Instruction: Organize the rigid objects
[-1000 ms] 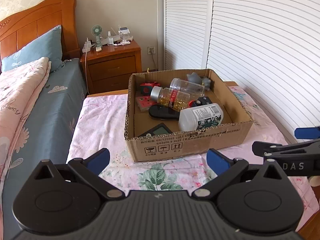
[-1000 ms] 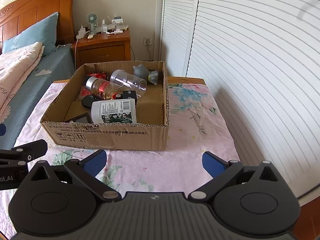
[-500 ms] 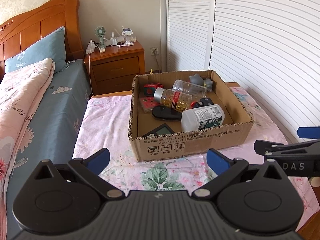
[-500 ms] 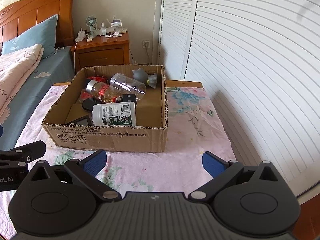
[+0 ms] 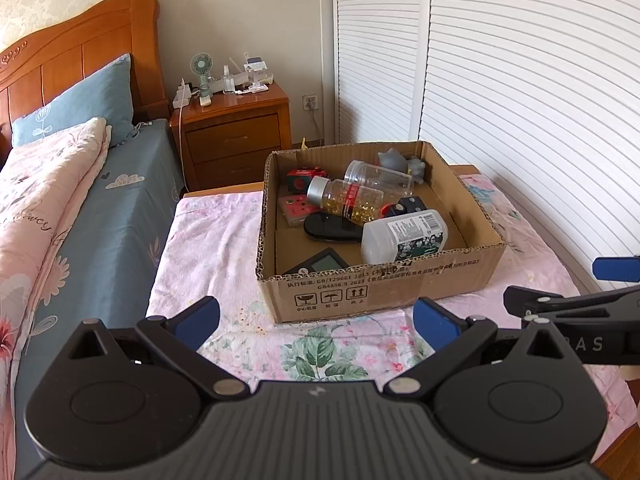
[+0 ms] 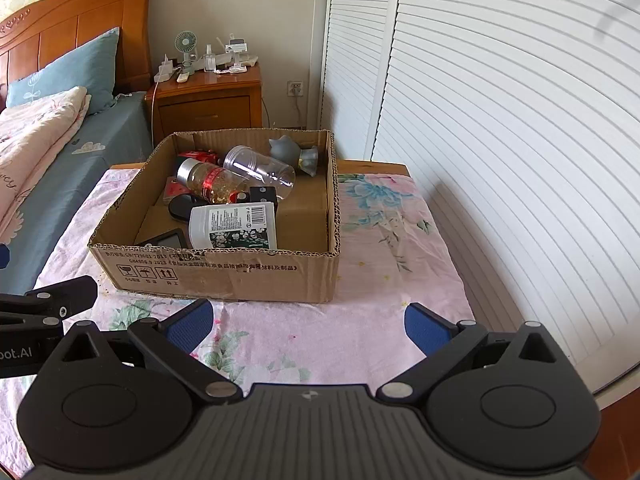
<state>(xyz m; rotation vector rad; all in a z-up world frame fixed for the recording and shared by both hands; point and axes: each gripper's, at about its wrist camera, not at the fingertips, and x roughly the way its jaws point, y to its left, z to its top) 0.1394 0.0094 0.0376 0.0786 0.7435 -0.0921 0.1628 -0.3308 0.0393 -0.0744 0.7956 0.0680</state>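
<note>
While both grippers, left point(image 5: 316, 322) and right point(image 6: 308, 326), hang apart and empty, the box point(image 6: 224, 272) holds every loose item; little seems left.

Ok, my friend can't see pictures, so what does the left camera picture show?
An open cardboard box sits on a pink flowery cloth, holding bottles lying down: a white bottle, a capsule bottle and a clear jar. The left gripper hangs open before it, holding nothing. A bed is alongside.
</note>
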